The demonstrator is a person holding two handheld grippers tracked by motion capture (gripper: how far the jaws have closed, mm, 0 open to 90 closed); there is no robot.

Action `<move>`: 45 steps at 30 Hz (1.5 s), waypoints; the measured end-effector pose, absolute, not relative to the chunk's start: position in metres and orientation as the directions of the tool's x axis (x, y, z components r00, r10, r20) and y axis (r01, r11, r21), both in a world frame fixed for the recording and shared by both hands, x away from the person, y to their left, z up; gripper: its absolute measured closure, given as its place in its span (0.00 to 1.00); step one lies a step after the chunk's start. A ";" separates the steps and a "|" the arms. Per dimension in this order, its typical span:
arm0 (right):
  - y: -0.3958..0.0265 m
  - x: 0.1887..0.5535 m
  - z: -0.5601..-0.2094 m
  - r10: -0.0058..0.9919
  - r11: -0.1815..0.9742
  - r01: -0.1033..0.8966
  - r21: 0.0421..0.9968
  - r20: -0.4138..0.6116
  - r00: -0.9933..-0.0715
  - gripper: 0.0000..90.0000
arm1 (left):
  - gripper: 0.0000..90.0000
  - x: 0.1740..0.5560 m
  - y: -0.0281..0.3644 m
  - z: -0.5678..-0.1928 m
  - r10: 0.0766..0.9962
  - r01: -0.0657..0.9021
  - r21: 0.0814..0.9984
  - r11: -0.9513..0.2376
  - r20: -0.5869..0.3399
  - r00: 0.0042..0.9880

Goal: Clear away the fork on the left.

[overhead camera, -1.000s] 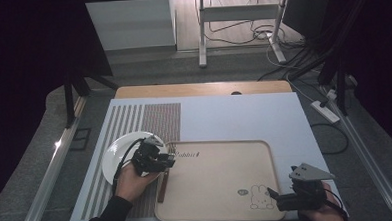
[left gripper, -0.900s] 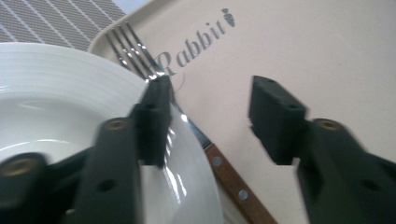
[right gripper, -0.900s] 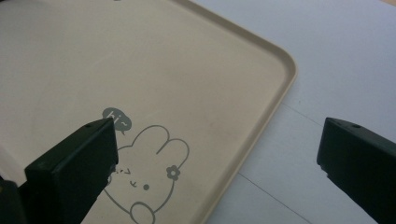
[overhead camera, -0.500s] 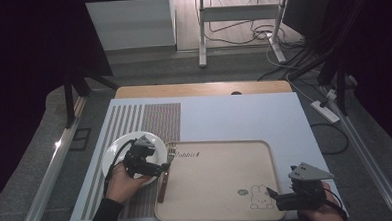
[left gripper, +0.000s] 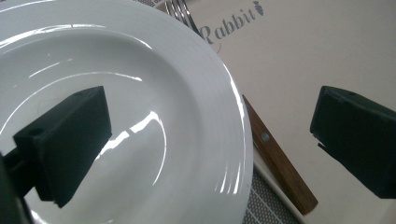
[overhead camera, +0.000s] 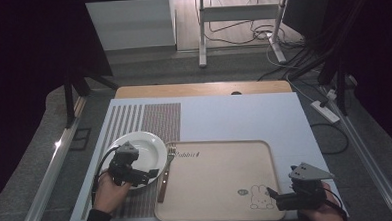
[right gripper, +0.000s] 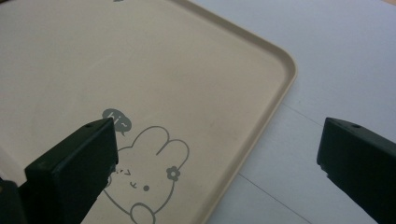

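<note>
Wooden-handled fork (overhead camera: 165, 170): lies on the left rim of the tray, tines at 12 o'clock — just beside the plate, touching neither gripper.
White plate (overhead camera: 138, 152): at 9 o'clock from the fork, on the striped placemat (overhead camera: 149, 120).
Left gripper (overhead camera: 149, 173): over the plate's near edge; its jaws have just been opening and stand wide, nothing between them.
Beige tray (overhead camera: 217, 182): at 3 o'clock from the fork, rabbit print near its front right corner.
Right gripper (overhead camera: 271, 193): at the tray's front right corner — jaws wide, empty.
</note>
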State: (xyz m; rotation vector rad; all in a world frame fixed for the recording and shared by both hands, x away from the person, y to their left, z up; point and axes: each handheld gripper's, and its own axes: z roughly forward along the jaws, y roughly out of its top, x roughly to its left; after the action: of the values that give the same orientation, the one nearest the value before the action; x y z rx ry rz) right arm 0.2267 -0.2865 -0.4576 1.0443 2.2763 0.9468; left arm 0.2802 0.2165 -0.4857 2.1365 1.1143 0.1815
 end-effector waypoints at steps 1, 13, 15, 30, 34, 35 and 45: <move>-0.286 0.227 -0.458 0.786 0.475 0.470 0.744 -0.120 -0.606 0.00 | 0.00 0.278 0.218 -0.486 0.762 0.662 0.654 -0.367 -0.197 0.617; -0.287 0.227 -0.458 0.791 0.471 0.474 0.744 -0.118 -0.601 0.00 | 0.00 0.255 0.238 -0.489 0.757 0.645 0.703 -0.301 -0.235 0.609; -0.287 0.227 -0.458 0.792 0.469 0.475 0.744 -0.117 -0.599 0.00 | 0.00 0.251 0.239 -0.490 0.759 0.641 0.703 -0.307 -0.226 0.611; -0.287 0.227 -0.458 0.796 0.464 0.479 0.745 -0.113 -0.595 0.00 | 0.00 0.224 0.254 -0.494 0.771 0.652 0.697 -0.298 -0.226 0.595; -0.287 0.227 -0.458 0.796 0.463 0.479 0.746 -0.113 -0.594 0.00 | 0.00 0.217 0.256 -0.495 0.776 0.657 0.693 -0.295 -0.227 0.589; -0.287 0.227 -0.458 0.797 0.463 0.479 0.746 -0.113 -0.594 0.00 | 0.00 0.215 0.257 -0.495 0.776 0.655 0.696 -0.295 -0.226 0.589; -0.288 0.227 -0.457 0.802 0.455 0.479 0.751 -0.113 -0.586 0.00 | 0.00 0.202 0.263 -0.491 0.790 0.640 0.723 -0.260 -0.223 0.572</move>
State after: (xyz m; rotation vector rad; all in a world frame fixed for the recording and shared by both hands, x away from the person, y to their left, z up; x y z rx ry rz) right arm 0.2267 -0.2881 -0.4573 1.0719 2.2530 0.9512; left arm 0.2017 0.2635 -0.4906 1.9891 1.1444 0.2322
